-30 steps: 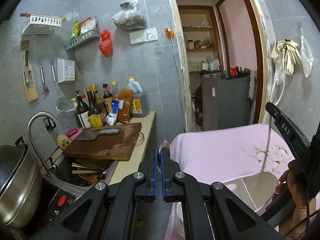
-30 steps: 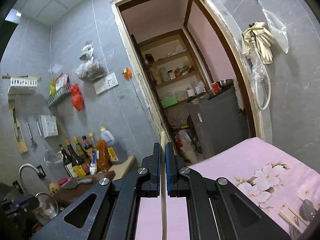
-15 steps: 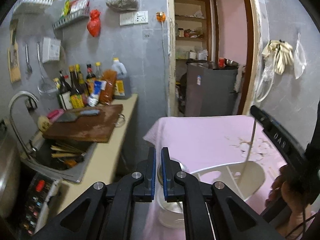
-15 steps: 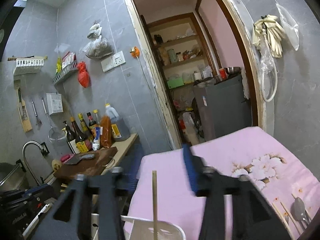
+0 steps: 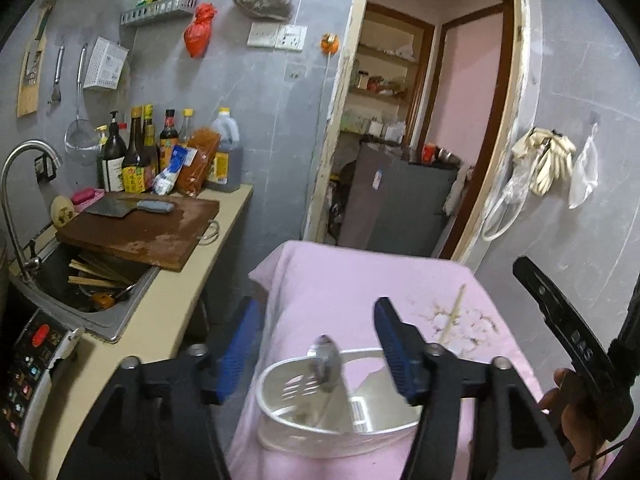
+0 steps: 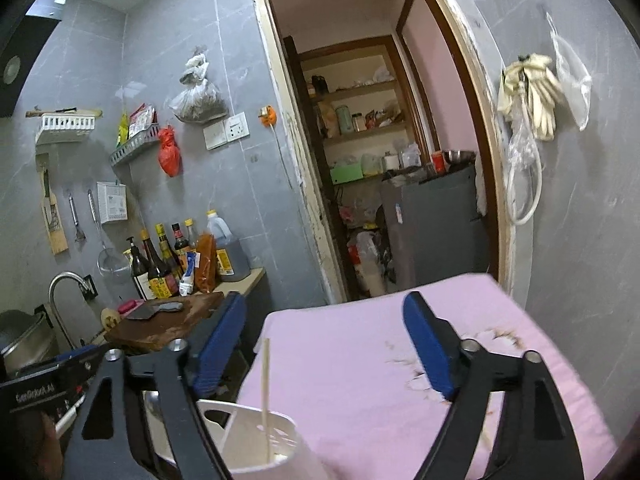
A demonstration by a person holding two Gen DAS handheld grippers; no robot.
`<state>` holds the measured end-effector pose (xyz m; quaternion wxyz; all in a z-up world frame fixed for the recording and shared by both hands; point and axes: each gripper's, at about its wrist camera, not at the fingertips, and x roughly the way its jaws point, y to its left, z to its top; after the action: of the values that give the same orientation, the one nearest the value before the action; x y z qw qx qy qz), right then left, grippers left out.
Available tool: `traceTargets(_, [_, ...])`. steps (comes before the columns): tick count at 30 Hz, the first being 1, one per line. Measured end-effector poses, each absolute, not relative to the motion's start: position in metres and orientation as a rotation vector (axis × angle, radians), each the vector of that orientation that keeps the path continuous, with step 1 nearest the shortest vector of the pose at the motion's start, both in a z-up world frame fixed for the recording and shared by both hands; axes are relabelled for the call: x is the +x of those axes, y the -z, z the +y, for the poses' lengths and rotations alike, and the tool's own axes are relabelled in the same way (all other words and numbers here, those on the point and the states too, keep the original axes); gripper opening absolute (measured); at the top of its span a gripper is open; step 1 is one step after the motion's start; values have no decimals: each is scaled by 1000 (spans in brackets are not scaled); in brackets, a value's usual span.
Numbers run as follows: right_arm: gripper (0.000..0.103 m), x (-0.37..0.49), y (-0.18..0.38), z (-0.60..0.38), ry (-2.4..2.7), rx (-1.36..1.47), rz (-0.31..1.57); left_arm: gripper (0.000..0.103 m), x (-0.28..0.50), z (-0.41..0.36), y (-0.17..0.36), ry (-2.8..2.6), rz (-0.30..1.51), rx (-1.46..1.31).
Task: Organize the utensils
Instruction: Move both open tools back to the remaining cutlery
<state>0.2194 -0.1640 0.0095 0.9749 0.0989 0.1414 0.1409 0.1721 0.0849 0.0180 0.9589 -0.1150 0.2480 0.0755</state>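
Observation:
A white slotted utensil holder (image 5: 266,384) stands on the pink cloth. A metal spoon (image 5: 326,364) leans upright in it, between the jaws of my left gripper (image 5: 316,344). Those jaws are opening and the blue pads stand clear of the spoon. In the right wrist view a pale chopstick (image 6: 265,388) stands in the holder (image 6: 286,452), left of centre between the jaws of my right gripper (image 6: 326,344). These jaws are also opening and touch nothing. The chopstick (image 5: 452,314) also shows in the left wrist view, beyond the holder.
The pink flowered cloth (image 6: 360,360) covers a table by the grey wall. To the left runs a counter with a wooden cutting board (image 5: 140,232), a cleaver, bottles and a sink (image 5: 92,288) holding chopsticks. A doorway and a grey cabinet (image 5: 396,208) lie beyond.
Both grippers went from shut to open. The left let go of the spoon and the right let go of the chopstick, and both now stand in the holder. The right gripper shifted sideways.

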Motion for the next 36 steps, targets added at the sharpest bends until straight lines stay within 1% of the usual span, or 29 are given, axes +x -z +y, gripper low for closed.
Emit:
traceTargets(1, [85,217,-12,-168,-281,187,281,66,172,80,-19,-147,497,-231])
traceTargets(2, [89,213,-14,-174,-275,170,278,72,173,75,-20,-142,492,-226])
traceTargets(3, [93,209,-16,-179,-267,154,275,75,173,70,-21,-138,488,-220])
traceTargets(5, [97,202,-19,-189,-251,131,270,82,173,57,-22,-129,476,-205])
traceTargets(6, [99,200,-20,-194,-245,126,269,84,173,51,-23,-126,470,-200])
traceTargets(8, [101,195,-21,-208,-228,115,274,91,172,38,-24,-121,454,-186])
traceTargets(11, [101,191,-22,-228,-205,103,283,97,170,18,-24,-111,426,-173])
traceTargets(16, [101,189,-19,-258,-182,92,309,100,166,-10,-22,-101,401,-164])
traceTargets(23, [101,192,-2,-304,-157,69,376,101,166,-47,-14,-85,406,-133])
traceTargets(28, [101,201,17,-335,-156,68,435,101,167,-74,0,-78,449,-122])
traceTargets(36, [101,227,57,-359,-211,54,526,101,171,-104,38,-124,563,-134])
